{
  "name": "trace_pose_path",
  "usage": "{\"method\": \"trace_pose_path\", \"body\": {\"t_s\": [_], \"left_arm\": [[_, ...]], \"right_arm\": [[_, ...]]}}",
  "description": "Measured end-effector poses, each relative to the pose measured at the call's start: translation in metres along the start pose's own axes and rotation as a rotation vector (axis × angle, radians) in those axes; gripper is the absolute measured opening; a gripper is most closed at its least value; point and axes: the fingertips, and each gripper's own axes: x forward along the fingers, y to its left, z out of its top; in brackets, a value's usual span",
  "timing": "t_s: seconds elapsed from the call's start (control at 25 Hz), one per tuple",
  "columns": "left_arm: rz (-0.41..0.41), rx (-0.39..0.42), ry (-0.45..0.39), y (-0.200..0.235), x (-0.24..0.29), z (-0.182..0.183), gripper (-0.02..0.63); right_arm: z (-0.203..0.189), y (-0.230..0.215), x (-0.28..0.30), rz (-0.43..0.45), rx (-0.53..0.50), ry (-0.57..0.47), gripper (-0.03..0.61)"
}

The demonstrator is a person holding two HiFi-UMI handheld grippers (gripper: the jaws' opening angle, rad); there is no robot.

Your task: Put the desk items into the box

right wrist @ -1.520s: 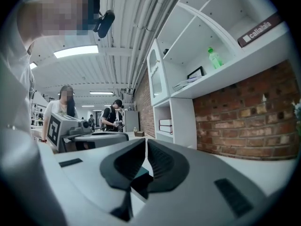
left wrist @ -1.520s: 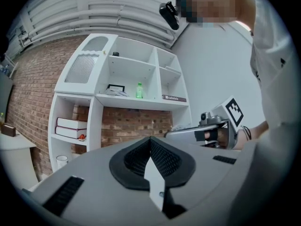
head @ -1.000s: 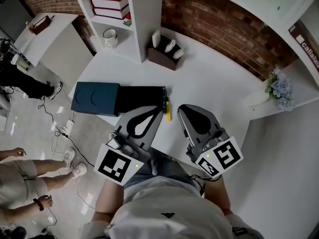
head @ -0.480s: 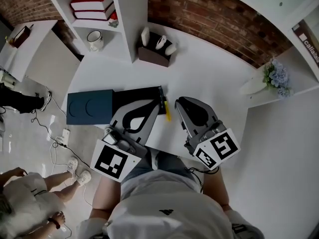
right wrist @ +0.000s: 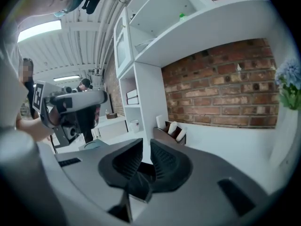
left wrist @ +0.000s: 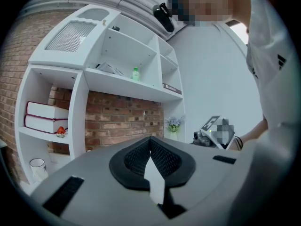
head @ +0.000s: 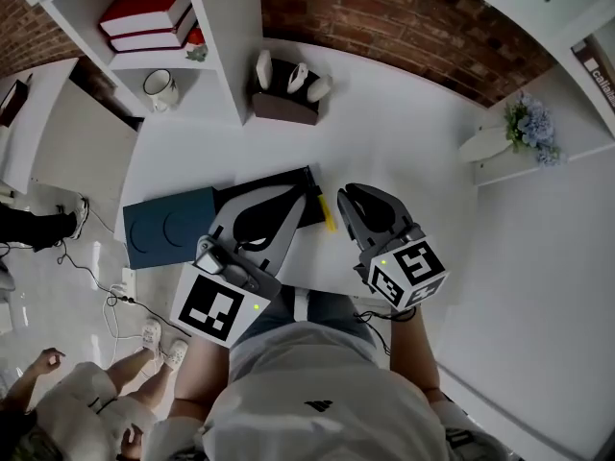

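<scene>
A black open box (head: 288,179) lies on the white desk (head: 404,152), its teal lid (head: 163,229) sticking out to the left past the desk edge. A yellow pen (head: 328,213) lies along the box's right side. My left gripper (head: 293,200) hovers over the box, pointing level; in the left gripper view its jaws (left wrist: 150,139) meet at the tips with nothing in them. My right gripper (head: 344,200) is just right of the pen. Its jaws (right wrist: 146,142) have just been opening and show a narrow gap, with nothing between them.
A brown organizer (head: 285,106) with white items stands at the back of the desk, also seen in the right gripper view (right wrist: 170,132). Shelves at the left hold a mug (head: 161,89) and red books (head: 144,8). Flowers (head: 527,128) sit at the far right.
The right gripper has sunk lower and closed in beside the yellow pen. The left gripper has shifted across the box. The head view has swung, showing more of the desk.
</scene>
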Motion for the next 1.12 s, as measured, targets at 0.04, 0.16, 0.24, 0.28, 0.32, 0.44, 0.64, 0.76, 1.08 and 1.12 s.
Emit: {"method": "trace_pose_path", "body": {"t_s": [0.04, 0.16, 0.24, 0.28, 0.32, 0.44, 0.64, 0.76, 1.08, 1.12], "left_arm": [[-0.011, 0.0, 0.003, 0.002, 0.001, -0.001, 0.012], [-0.041, -0.003, 0.011, 0.007, 0.003, -0.004, 0.012], [-0.058, -0.002, 0.014, 0.011, 0.004, -0.006, 0.012], [-0.066, 0.0, 0.016, 0.013, 0.005, -0.007, 0.012], [-0.073, 0.001, 0.017, 0.015, 0.005, -0.007, 0.012], [-0.089, -0.007, 0.023, 0.02, 0.006, -0.01, 0.012], [-0.102, -0.014, 0.044, 0.027, 0.007, -0.021, 0.012], [-0.099, -0.029, 0.058, 0.033, 0.007, -0.027, 0.012], [-0.088, -0.043, 0.077, 0.043, 0.006, -0.038, 0.012], [-0.085, -0.048, 0.078, 0.044, 0.006, -0.04, 0.012]], "right_arm": [[-0.008, -0.003, 0.003, -0.016, 0.007, 0.02, 0.041], [-0.035, -0.012, 0.015, -0.051, 0.026, 0.091, 0.041], [-0.054, -0.017, 0.023, -0.067, 0.044, 0.139, 0.043], [-0.064, -0.019, 0.026, -0.075, 0.054, 0.161, 0.044], [-0.073, -0.021, 0.029, -0.083, 0.066, 0.183, 0.046], [-0.102, -0.024, 0.034, -0.103, 0.088, 0.255, 0.048], [-0.145, -0.027, 0.038, -0.118, 0.094, 0.371, 0.067], [-0.164, -0.027, 0.039, -0.116, 0.08, 0.43, 0.067], [-0.195, -0.024, 0.038, -0.103, 0.072, 0.52, 0.069], [-0.196, -0.024, 0.039, -0.101, 0.078, 0.519, 0.069]]}}
